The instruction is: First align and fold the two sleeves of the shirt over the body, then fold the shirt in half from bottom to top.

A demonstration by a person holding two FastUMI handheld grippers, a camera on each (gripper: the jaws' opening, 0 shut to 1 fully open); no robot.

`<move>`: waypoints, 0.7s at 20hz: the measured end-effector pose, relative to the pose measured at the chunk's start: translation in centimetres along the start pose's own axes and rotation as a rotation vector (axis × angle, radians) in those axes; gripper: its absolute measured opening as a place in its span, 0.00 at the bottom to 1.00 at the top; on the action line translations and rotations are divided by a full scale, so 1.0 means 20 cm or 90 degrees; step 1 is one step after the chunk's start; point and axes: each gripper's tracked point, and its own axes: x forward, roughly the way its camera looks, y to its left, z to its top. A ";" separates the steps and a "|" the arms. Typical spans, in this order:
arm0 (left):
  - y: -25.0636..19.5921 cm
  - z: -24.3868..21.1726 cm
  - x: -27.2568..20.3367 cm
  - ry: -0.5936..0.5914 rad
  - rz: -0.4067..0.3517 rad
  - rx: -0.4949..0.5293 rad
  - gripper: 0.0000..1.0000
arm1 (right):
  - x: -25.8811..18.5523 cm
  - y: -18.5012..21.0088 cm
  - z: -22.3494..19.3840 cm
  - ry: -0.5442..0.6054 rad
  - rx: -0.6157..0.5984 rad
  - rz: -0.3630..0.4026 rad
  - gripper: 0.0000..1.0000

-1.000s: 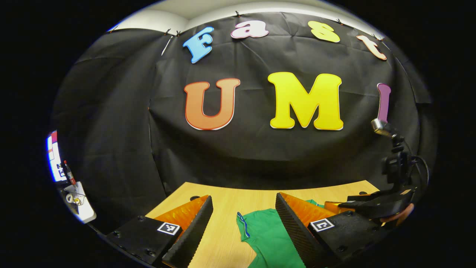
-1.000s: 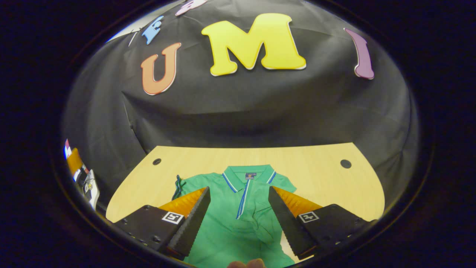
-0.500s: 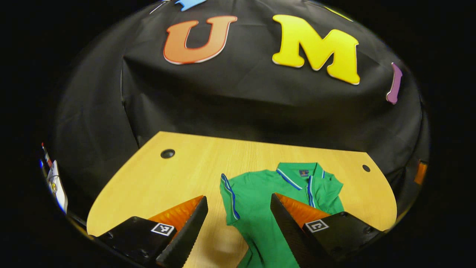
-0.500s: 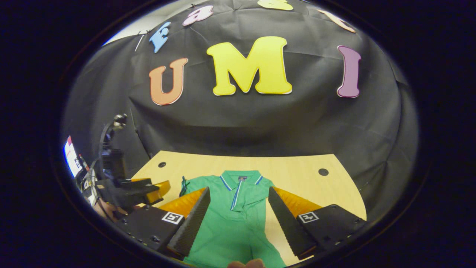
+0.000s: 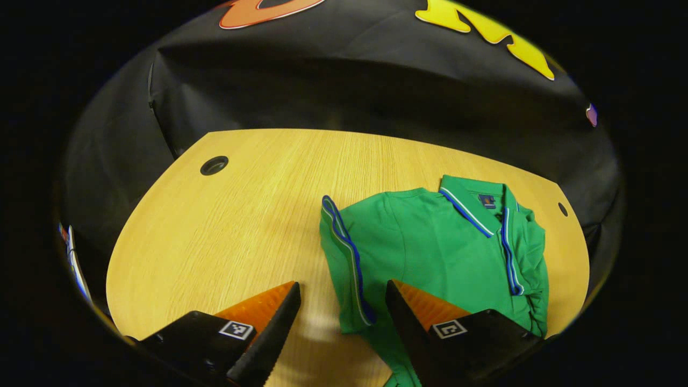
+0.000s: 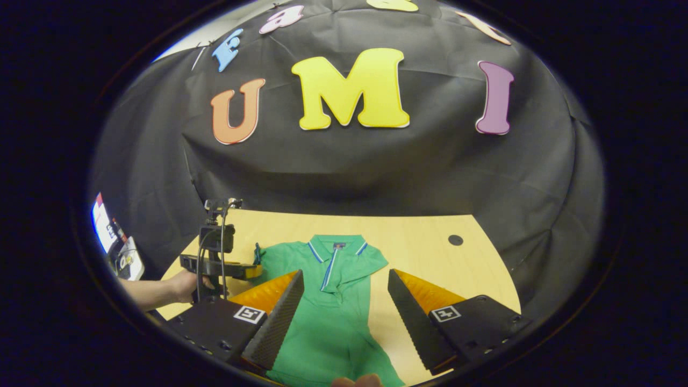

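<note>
One green shirt (image 5: pixel 430 247) lies flat on the surface (image 5: pixel 226 231). Two tools, both wide open, holding nothing: left tool (image 5: pixel 341 317) straddles its sleeve edge; right tool (image 6: pixel 344 306) hangs above its body.

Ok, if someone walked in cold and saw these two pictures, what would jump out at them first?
The bright green polo shirt on the pale wooden table, its blue-striped sleeve cuff lying just ahead of the left tongs, which stand open. In the right gripper view the shirt runs up between the open right tongs, and a hand holds the other gripper by the table's left edge.
</note>
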 end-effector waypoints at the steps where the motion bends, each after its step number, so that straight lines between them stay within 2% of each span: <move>1: 0.00 0.00 0.01 0.006 -0.006 0.004 1.00 | 0.01 -0.01 0.00 0.002 0.003 -0.001 0.92; 2: 0.01 0.00 0.01 0.008 -0.014 0.006 0.90 | 0.02 0.00 0.00 0.002 0.006 -0.001 0.92; 3: -0.01 0.01 0.01 0.012 -0.027 0.002 0.85 | 0.04 0.00 0.00 0.004 0.008 0.001 0.96; 5: 0.03 0.02 0.03 0.012 -0.014 0.006 0.63 | 0.05 0.03 -0.01 0.012 0.014 0.010 0.96; 6: 0.07 0.02 0.04 0.015 -0.001 0.011 0.38 | 0.06 0.05 -0.01 0.012 0.017 0.014 0.96; 8: 0.06 0.03 0.03 0.024 -0.015 0.007 0.18 | 0.06 0.07 0.00 0.010 0.017 0.021 0.96; 10: 0.05 0.05 0.01 0.025 -0.026 -0.008 0.10 | 0.07 0.09 0.00 0.009 0.015 0.025 0.96; 14: 0.01 0.18 -0.10 -0.021 -0.052 -0.003 0.07 | 0.08 0.09 0.00 0.011 0.026 0.024 0.96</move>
